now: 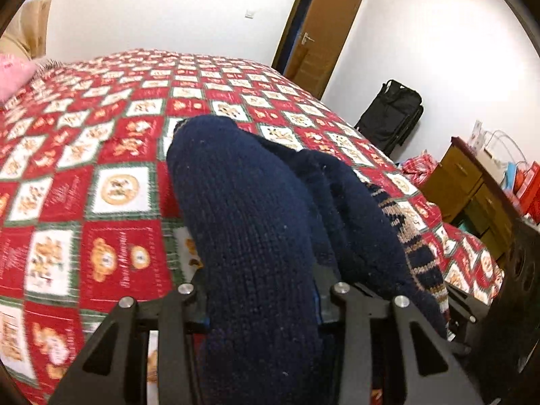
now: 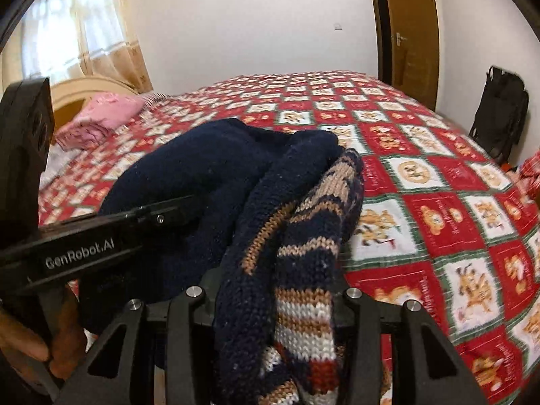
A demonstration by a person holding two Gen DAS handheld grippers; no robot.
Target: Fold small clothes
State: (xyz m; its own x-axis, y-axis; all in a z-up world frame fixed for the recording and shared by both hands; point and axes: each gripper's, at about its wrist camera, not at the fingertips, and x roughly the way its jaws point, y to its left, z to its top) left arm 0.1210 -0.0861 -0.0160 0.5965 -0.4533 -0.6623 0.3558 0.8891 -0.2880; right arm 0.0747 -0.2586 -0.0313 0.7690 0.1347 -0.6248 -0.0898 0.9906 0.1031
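A thick, soft, floppy knitted sweater [image 2: 236, 195] is held bunched above the bed [image 2: 438, 175], clenched in both left gripper [image 1: 260, 290] and right gripper [image 2: 273, 297] jaws; hem corners are judged better holds.

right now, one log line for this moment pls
task: fold | left gripper: shut on knit sweater | right gripper: shut on sweater's striped edge | sweater bunched over bedspread

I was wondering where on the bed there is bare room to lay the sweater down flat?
The quilt lies bare from the navy sweater across to the door-side edge, and beyond it toward the far wall. The headboard corner is crowded with pink folded clothes.
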